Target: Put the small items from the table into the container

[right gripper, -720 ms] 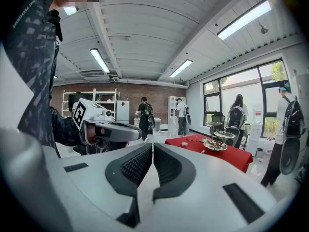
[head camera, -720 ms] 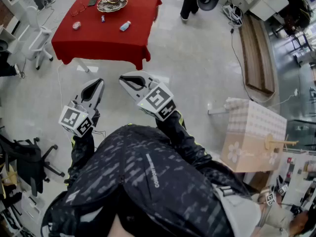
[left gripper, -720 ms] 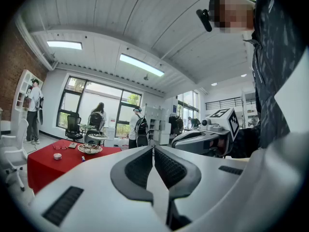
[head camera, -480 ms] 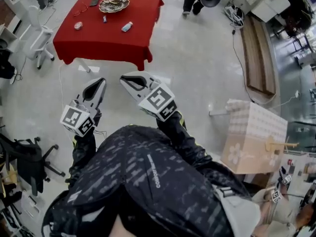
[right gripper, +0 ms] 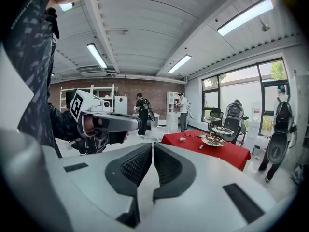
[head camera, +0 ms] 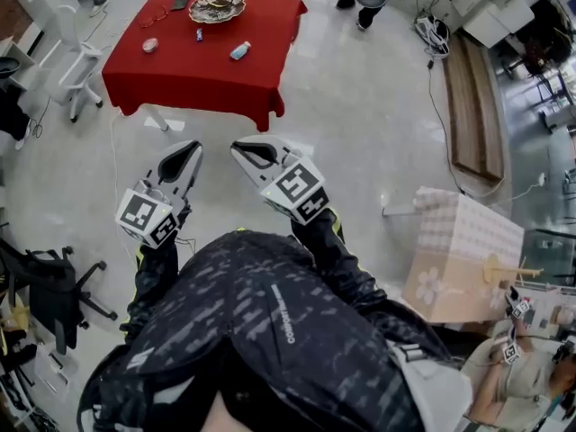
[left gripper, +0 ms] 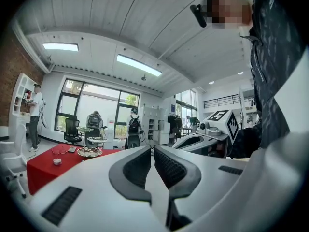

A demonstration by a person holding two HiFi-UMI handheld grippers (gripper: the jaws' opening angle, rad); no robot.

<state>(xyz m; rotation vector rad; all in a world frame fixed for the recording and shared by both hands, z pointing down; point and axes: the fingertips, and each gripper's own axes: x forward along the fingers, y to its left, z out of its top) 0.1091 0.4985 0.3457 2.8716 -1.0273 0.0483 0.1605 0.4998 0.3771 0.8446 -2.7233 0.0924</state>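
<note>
red-clothed table (head camera: 198, 75) | on it: tiered dishes (head camera: 221, 0), bottle (head camera: 239, 50) (lying), round item (head camera: 150, 45)

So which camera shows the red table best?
The head view: it looks down on the whole red table, so its top and the small items on it show spread out. The right gripper view shows it from the side, far off. The left gripper view shows only part of it, low at the left.

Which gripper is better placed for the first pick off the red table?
Right, marginally. Both are shut, empty and well short of the red table, but the right gripper lines up with the small bottle nearest the front edge. The left gripper sits further left.
</note>
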